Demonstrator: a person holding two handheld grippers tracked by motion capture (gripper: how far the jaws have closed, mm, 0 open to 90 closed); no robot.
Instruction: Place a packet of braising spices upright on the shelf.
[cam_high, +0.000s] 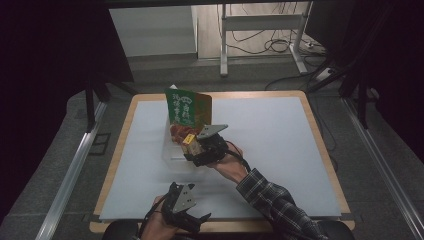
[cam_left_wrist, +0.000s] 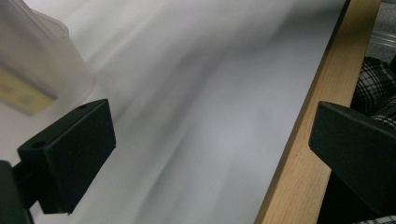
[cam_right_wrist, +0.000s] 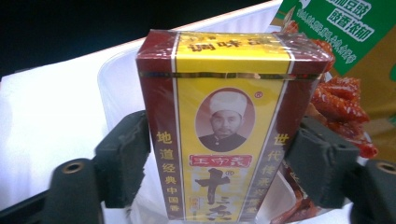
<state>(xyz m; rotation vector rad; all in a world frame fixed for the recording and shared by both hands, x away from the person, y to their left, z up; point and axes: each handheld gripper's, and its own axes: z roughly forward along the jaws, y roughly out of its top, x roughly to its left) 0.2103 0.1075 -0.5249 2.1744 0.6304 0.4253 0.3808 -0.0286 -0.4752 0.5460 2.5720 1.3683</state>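
Spice box (cam_right_wrist: 224, 126), red and yellow, film-wrapped, printed with a portrait: recorded between the jaws of the right gripper (cam_right_wrist: 219, 163), over a clear plastic container (cam_right_wrist: 116, 79). The pads (cam_right_wrist: 123, 163) are seen against both long sides of the box, so it is judged clamped, though the pressure is perhaps light.

Listed largest to smallest:

Table (cam_high: 320, 135), wooden-edged, covered by a white sheet (cam_high: 270, 145).

Clear plastic container (cam_high: 172, 155), set near the table's middle. A green and orange snack pouch (cam_high: 187, 107) is stood upright at its far end, red pieces pictured on its lower part.

Left gripper (cam_high: 182, 207), held low at the near table edge, well apart from the container. Its jaws are spread wide and nothing is held between them; the white sheet (cam_left_wrist: 196, 116) and the wooden edge (cam_left_wrist: 303, 140) are seen through the gap.

Right gripper (cam_high: 192, 145), reached in over the container beside the pouch.

Spice box (cam_high: 188, 139), smallest item.

Progress, as judged: the pouch is already packed; the box is being placed and has yet to be released. Whether it is resting on the container floor cannot be told.
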